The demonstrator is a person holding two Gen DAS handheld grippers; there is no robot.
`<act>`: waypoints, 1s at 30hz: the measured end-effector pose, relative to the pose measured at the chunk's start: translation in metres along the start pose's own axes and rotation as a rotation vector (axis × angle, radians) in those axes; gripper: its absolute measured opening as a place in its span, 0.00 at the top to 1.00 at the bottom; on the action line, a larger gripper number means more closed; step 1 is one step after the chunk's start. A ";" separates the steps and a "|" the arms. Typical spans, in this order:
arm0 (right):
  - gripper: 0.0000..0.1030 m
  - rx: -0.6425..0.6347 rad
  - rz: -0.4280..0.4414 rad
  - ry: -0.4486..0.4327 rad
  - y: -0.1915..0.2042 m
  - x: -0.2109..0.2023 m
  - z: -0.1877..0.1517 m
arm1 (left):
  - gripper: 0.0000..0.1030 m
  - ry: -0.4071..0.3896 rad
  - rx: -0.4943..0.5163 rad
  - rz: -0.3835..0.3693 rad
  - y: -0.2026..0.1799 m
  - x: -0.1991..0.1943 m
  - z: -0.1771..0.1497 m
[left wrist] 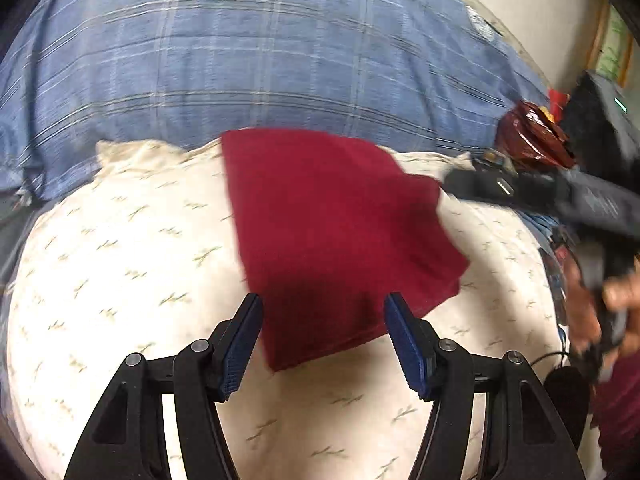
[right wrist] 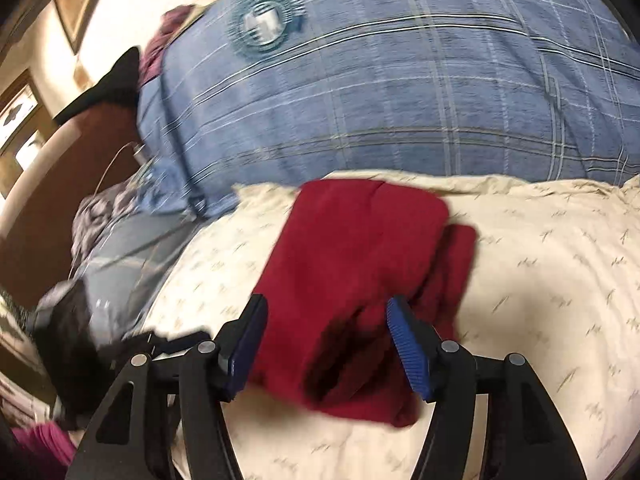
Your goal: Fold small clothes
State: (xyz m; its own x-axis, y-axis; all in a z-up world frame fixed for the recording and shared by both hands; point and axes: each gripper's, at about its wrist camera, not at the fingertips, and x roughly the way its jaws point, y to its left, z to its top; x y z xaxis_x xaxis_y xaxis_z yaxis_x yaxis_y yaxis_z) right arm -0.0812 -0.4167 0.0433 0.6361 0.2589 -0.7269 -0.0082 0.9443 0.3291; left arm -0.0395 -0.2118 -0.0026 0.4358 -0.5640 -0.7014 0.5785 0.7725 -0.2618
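Both grippers are standing released over the dark red garment [left wrist: 336, 232] — the left gripper [left wrist: 323, 344] and the right gripper [right wrist: 327, 346] each have their blue pads spread with nothing pinched between them, the cloth merely lying beneath the gap. That garment is resting folded into a compact packet on the cream leaf-print sheet [left wrist: 120, 264], with a second layer peeking out along one side in the right wrist view, so the main folds appear to be done. What is probably remaining is tidying that stray edge, or moving on to another piece; no other small item waiting to be folded is clearly showing. Behind the sheet a blue plaid bedcover [left wrist: 248, 64] is filling the background, and a person's hand [left wrist: 618, 300] — blurred — is gripping the other tool's handle at the left view's edge.
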 end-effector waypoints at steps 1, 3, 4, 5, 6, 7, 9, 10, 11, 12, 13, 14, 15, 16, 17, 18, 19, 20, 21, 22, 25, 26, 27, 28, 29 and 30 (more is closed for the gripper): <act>0.38 0.002 0.007 0.013 0.002 0.004 -0.003 | 0.40 0.005 -0.007 0.008 0.000 0.000 -0.002; 0.40 -0.014 0.008 0.053 0.006 0.017 -0.012 | 0.40 0.019 -0.021 0.020 0.004 0.001 -0.007; 0.52 -0.043 -0.024 0.069 0.008 0.024 -0.016 | 0.40 0.024 -0.026 0.025 0.003 0.002 -0.009; 0.64 -0.066 -0.061 0.076 0.008 0.028 -0.019 | 0.40 0.029 -0.032 0.028 0.002 0.003 -0.009; 0.90 -0.082 -0.100 0.076 0.008 0.031 -0.021 | 0.40 0.031 -0.036 0.026 0.000 0.000 -0.010; 0.94 -0.079 -0.121 0.064 0.004 0.029 -0.024 | 0.40 0.032 -0.040 0.023 -0.001 0.000 -0.010; 0.94 -0.053 -0.108 0.035 -0.005 0.019 -0.032 | 0.40 0.030 -0.043 0.020 0.000 -0.002 -0.009; 0.94 -0.035 -0.108 0.028 -0.010 0.015 -0.037 | 0.40 0.025 -0.040 0.021 0.001 -0.002 -0.008; 0.94 -0.014 -0.110 0.032 -0.017 0.016 -0.045 | 0.40 0.019 -0.037 0.026 0.002 -0.002 -0.007; 0.94 0.003 -0.113 0.052 -0.024 0.019 -0.053 | 0.39 0.018 -0.036 0.032 0.005 0.000 -0.007; 0.95 0.019 -0.115 0.069 -0.028 0.025 -0.058 | 0.39 0.020 -0.039 0.038 0.008 0.002 -0.008; 0.95 0.032 -0.112 0.080 -0.032 0.030 -0.061 | 0.39 0.026 -0.045 0.043 0.010 0.005 -0.008; 0.95 0.038 -0.108 0.087 -0.033 0.033 -0.065 | 0.39 0.034 -0.056 0.049 0.010 0.009 -0.007; 0.94 0.030 -0.113 0.086 -0.030 0.031 -0.065 | 0.39 0.039 -0.065 0.050 0.011 0.013 -0.005; 0.94 0.021 -0.117 0.082 -0.026 0.027 -0.063 | 0.39 0.038 -0.072 0.047 0.010 0.014 -0.005; 0.93 0.025 -0.112 0.074 -0.023 0.021 -0.060 | 0.39 0.032 -0.073 0.046 0.009 0.015 -0.003; 0.88 0.040 -0.104 0.069 -0.022 0.016 -0.057 | 0.39 0.024 -0.069 0.051 0.008 0.016 -0.001; 0.88 0.064 -0.101 0.063 -0.021 0.009 -0.054 | 0.39 0.017 -0.066 0.058 0.007 0.017 0.000; 0.85 0.086 -0.088 0.054 -0.020 0.002 -0.051 | 0.39 0.010 -0.060 0.065 0.006 0.017 0.001; 0.82 0.093 -0.077 0.041 -0.019 -0.004 -0.049 | 0.39 0.005 -0.055 0.072 0.006 0.019 0.002; 0.78 0.058 -0.092 -0.041 -0.005 -0.021 -0.032 | 0.39 0.003 -0.047 0.090 0.003 0.026 0.002; 0.77 0.043 -0.097 -0.060 0.000 -0.022 -0.026 | 0.39 0.005 -0.045 0.095 0.003 0.028 0.003; 0.75 0.021 -0.105 -0.081 0.007 -0.022 -0.017 | 0.39 0.007 -0.043 0.102 0.002 0.031 0.003; 0.74 0.005 -0.118 -0.095 0.012 -0.018 -0.012 | 0.39 0.009 -0.041 0.110 0.001 0.033 0.003; 0.74 -0.009 -0.131 -0.103 0.016 -0.013 -0.008 | 0.39 0.010 -0.041 0.115 0.001 0.035 0.003; 0.74 -0.024 -0.145 -0.108 0.017 -0.008 -0.002 | 0.39 0.011 -0.042 0.119 0.000 0.037 0.003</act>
State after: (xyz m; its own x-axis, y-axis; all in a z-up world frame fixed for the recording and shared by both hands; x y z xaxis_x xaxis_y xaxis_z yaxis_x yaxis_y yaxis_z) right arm -0.0880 -0.4018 0.0531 0.7113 0.0979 -0.6960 0.0720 0.9749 0.2108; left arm -0.0210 -0.2335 -0.0267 0.4923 -0.4644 -0.7361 0.4936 0.8456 -0.2033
